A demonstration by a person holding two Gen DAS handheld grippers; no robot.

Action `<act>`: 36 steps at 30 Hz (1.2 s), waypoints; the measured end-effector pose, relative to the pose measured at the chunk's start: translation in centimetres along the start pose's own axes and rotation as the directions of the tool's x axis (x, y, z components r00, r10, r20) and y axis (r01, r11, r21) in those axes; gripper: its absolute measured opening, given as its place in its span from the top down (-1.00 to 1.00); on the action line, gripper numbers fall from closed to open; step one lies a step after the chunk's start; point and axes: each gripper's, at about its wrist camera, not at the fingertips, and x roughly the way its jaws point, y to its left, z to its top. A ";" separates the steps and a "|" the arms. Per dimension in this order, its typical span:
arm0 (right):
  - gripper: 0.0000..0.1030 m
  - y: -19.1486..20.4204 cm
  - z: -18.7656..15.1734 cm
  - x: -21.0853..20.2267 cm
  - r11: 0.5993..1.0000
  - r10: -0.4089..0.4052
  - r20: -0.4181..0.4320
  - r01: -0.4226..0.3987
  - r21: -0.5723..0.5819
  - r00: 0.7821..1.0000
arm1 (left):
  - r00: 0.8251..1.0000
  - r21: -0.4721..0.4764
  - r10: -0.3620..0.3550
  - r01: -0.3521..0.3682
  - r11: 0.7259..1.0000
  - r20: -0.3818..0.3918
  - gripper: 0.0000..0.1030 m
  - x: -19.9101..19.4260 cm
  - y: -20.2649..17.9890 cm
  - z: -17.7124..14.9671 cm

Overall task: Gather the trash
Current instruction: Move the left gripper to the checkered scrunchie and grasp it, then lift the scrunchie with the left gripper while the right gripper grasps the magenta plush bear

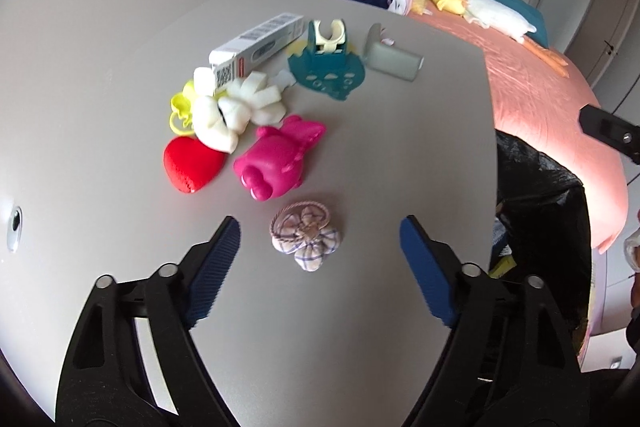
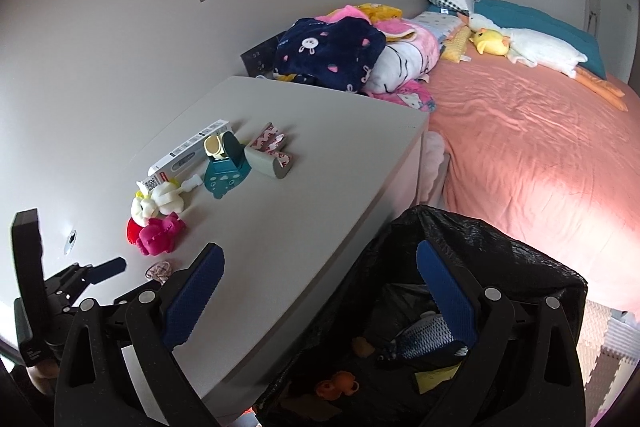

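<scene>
On the grey table (image 1: pixel 380 155) lie a small plaid fabric pouch (image 1: pixel 306 242), a pink plastic toy (image 1: pixel 278 159), a red heart (image 1: pixel 192 165), a white foam piece (image 1: pixel 236 109), a yellow ring toy (image 1: pixel 180 109), a white carton (image 1: pixel 256 45), a teal holder (image 1: pixel 328 65) and a grey box (image 1: pixel 394 61). My left gripper (image 1: pixel 320 243) is open, its fingers on either side of the pouch, just above the table. My right gripper (image 2: pixel 320 267) is open and empty over the table's edge and the black trash bag (image 2: pixel 500 267), which holds several items.
A bed with a pink sheet (image 2: pixel 540 131), piled blankets (image 2: pixel 340 55) and plush toys (image 2: pixel 536 47) lies beyond the table. The bag also shows at the table's right edge in the left wrist view (image 1: pixel 540 195). A wall runs along the left.
</scene>
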 end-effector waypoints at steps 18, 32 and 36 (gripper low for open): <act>-0.88 1.4 0.2 0.4 1.000 0.006 -0.006 -0.007 -0.023 1.000 | 1.000 -0.014 0.016 -0.015 1.000 0.003 0.48 1.7 1.6 -0.8; -0.88 6.0 0.2 2.6 0.993 0.073 -0.048 -0.078 -0.091 0.996 | 0.995 -0.128 0.086 -0.080 0.989 0.046 0.48 -1.9 7.0 -1.7; -0.88 8.1 0.2 3.5 0.986 0.102 -0.071 -0.111 -0.124 0.992 | 0.991 -0.169 0.114 -0.103 0.980 0.062 0.48 -3.3 8.7 -2.2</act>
